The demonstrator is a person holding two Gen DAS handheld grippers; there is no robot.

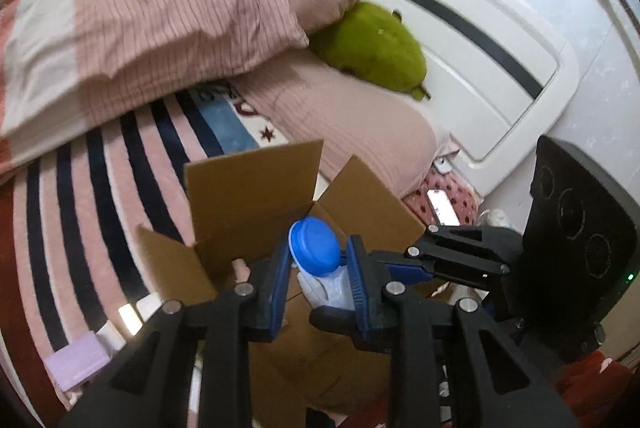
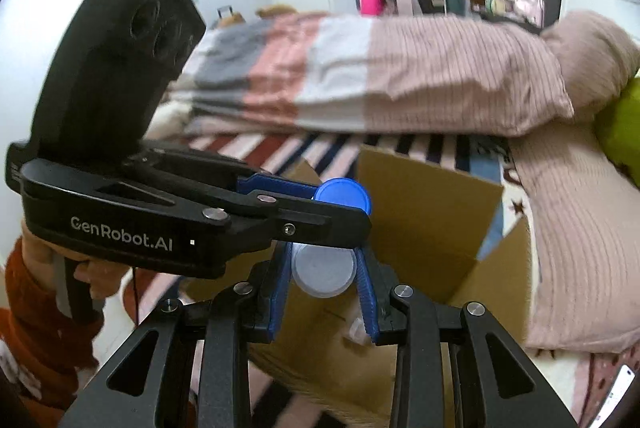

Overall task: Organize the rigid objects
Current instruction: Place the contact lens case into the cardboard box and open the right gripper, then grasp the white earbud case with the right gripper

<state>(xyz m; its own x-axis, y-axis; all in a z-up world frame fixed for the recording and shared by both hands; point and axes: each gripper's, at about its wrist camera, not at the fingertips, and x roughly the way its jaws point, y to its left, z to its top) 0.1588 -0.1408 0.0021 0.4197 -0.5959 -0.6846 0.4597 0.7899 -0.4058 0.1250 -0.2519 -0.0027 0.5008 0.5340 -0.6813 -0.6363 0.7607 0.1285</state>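
Observation:
A white jar with a blue lid [image 1: 315, 247] is held over an open cardboard box [image 1: 256, 184] on the bed. My left gripper [image 1: 318, 280] is shut on the jar near its lid. My right gripper [image 2: 323, 270] is shut on the jar's white base [image 2: 323, 270]. In the right wrist view the left gripper [image 2: 328, 204] crosses from the left, with the blue lid [image 2: 343, 197] at its tips above the box [image 2: 432, 212]. In the left wrist view the right gripper [image 1: 352, 292] reaches in from the right. Small items lie in the box, unclear.
A striped blanket [image 1: 100, 168], a folded pink quilt [image 1: 140, 40], pink pillows [image 1: 352, 124] and a green plush toy [image 1: 372, 44] lie on the bed. A white headboard [image 1: 460, 40] stands behind. A phone [image 1: 442, 206] and small boxes [image 1: 80, 360] lie near the bed edges.

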